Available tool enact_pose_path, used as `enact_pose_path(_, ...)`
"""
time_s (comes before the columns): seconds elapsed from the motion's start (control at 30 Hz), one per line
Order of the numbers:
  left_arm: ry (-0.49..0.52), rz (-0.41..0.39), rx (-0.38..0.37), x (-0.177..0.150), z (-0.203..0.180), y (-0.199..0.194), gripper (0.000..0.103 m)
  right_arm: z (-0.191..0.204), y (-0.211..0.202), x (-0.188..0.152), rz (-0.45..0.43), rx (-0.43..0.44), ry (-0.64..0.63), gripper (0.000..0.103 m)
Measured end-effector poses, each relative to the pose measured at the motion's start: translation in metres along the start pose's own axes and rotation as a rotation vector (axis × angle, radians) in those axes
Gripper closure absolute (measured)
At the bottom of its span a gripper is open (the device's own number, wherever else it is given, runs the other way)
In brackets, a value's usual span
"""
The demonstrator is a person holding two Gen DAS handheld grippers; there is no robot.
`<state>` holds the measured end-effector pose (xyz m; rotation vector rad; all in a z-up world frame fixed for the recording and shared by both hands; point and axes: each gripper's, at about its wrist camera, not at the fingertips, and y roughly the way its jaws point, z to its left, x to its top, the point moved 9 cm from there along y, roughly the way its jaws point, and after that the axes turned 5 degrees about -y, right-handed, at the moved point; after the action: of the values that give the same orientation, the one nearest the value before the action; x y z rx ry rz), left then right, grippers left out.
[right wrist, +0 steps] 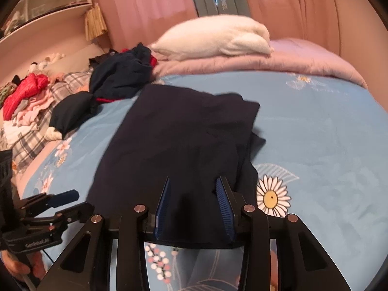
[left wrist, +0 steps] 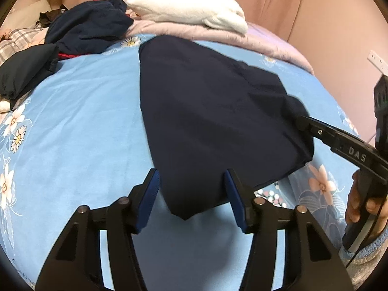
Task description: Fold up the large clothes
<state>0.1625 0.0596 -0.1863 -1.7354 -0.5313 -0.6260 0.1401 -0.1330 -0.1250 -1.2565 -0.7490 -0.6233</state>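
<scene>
A dark navy garment (left wrist: 213, 111) lies folded lengthwise on the blue floral bed sheet (left wrist: 80, 121). My left gripper (left wrist: 191, 181) is open, its blue pads on either side of the garment's near corner, not closed on it. In the right wrist view the same garment (right wrist: 179, 140) stretches away from me. My right gripper (right wrist: 192, 189) is open with the garment's near edge lying between its fingers. The right gripper also shows in the left wrist view (left wrist: 300, 121), its tip against the garment's right edge. The left gripper shows in the right wrist view (right wrist: 70, 201) at lower left, beside the garment.
A heap of dark clothes (left wrist: 89, 29) lies at the far left of the bed, and a white blanket (left wrist: 191, 7) on a folded pink quilt (left wrist: 266, 41) lies at the far end. Red and plaid clothes (right wrist: 26, 97) are piled at the left. Pink curtains hang behind.
</scene>
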Motion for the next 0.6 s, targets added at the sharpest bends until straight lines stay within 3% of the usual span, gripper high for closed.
enact_pose_path(0.13, 0.004, 0.021, 0.001, -0.004, -0.001, 0.009, 0.048, -0.016, 0.019, -0.017, 0.068, -0.009, 0.07, 0.067)
enact_pose_path(0.23, 0.016, 0.022, 0.002, -0.004, -0.002, 0.01, 0.047, -0.024, 0.026, -0.024, 0.076, 0.041, 0.137, 0.067)
enact_pose_path(0.6, 0.014, 0.044, 0.01, -0.011, -0.001, 0.009, 0.045, -0.022, 0.005, -0.027, 0.063, 0.016, 0.128, 0.067)
